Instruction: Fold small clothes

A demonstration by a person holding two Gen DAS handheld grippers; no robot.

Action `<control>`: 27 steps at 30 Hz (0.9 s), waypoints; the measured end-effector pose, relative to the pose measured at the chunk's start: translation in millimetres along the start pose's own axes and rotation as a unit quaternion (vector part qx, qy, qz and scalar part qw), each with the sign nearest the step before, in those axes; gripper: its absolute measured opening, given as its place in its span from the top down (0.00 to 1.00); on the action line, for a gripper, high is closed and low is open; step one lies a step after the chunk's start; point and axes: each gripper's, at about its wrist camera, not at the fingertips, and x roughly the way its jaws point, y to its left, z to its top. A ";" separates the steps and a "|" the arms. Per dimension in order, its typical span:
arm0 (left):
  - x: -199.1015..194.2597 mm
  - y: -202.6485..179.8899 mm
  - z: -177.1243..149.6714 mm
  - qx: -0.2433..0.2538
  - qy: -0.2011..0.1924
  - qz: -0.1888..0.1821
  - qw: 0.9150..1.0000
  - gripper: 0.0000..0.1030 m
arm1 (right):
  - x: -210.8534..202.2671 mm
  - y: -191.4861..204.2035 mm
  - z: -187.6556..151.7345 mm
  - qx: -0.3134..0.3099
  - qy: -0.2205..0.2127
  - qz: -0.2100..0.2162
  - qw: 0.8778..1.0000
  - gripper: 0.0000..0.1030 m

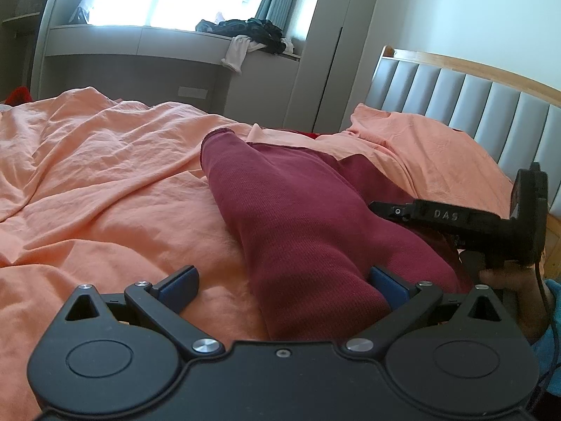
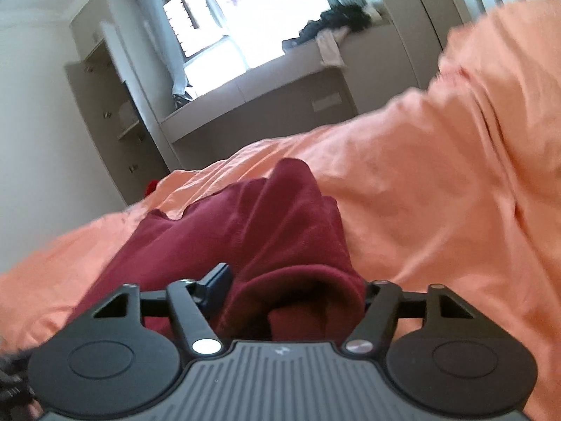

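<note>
A dark red knit garment (image 1: 301,224) lies on the orange bedsheet (image 1: 105,175). My left gripper (image 1: 284,287) is open, its blue pads (image 1: 178,287) wide apart; the garment's near end lies between them against the right pad. My right gripper (image 1: 389,208) shows at the right of the left wrist view, reaching over the garment. In the right wrist view the right gripper (image 2: 294,287) has a bunched fold of the red garment (image 2: 266,217) between its fingers; the left blue pad (image 2: 217,287) shows, the right is hidden by cloth. The view is tilted and blurred.
A grey padded headboard (image 1: 473,112) with a wooden rim stands at the right. A window ledge (image 1: 175,35) carries a pile of dark and white clothes (image 1: 252,35). Grey cabinets (image 2: 115,112) stand beyond the bed. An orange pillow (image 1: 420,140) lies by the headboard.
</note>
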 end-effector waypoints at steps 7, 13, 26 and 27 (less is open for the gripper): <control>0.3 -0.1 -1.8 0.000 -0.005 -0.003 1.000 0.00 | -5.3 47.5 -5.0 -0.164 -0.028 -0.077 0.983 0.35; -0.3 0.9 -2.8 0.000 -0.006 -0.004 1.000 0.00 | -3.9 68.5 -12.5 -0.239 -0.041 -0.110 0.964 0.35; -1.3 3.7 -2.7 -0.010 -0.012 -0.010 1.000 0.00 | -2.0 15.8 9.7 -0.057 0.004 -0.043 0.997 0.13; -2.4 6.0 -1.5 -0.018 -0.012 -0.014 1.000 0.00 | 0.8 4.4 10.9 -0.014 0.017 -0.023 0.999 0.13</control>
